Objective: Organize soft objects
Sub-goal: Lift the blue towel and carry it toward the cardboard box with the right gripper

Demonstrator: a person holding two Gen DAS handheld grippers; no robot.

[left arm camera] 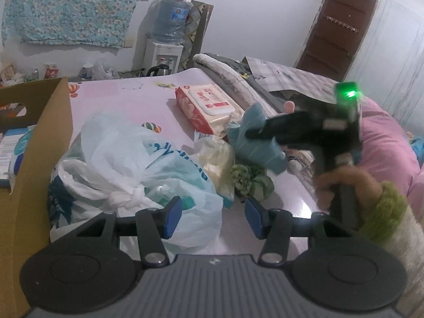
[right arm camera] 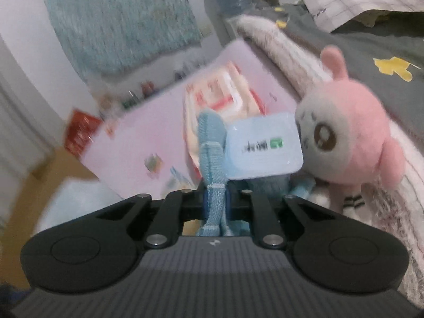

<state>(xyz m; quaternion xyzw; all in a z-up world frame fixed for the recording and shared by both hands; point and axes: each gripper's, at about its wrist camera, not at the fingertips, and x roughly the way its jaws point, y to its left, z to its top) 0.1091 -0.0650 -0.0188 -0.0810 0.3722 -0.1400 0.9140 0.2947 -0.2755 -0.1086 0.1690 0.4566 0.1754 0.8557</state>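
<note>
The blue cloth [right arm camera: 212, 164] is pinched in the closed right gripper [right arm camera: 215, 204] by one narrow fold (view blurred), so it could slip free. The left gripper [left arm camera: 213, 218] gapes empty; the plush rabbit [right arm camera: 352, 132] at three o'clock might get knocked.

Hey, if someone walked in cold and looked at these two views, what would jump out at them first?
Probably the right hand-held gripper, shut on a light blue cloth lifted above the pink table. Next, the pink and white plush toy on the bedding just right of it. Then the heap of tied plastic bags ahead of the open left hand-held gripper, beside a cardboard box.
</note>
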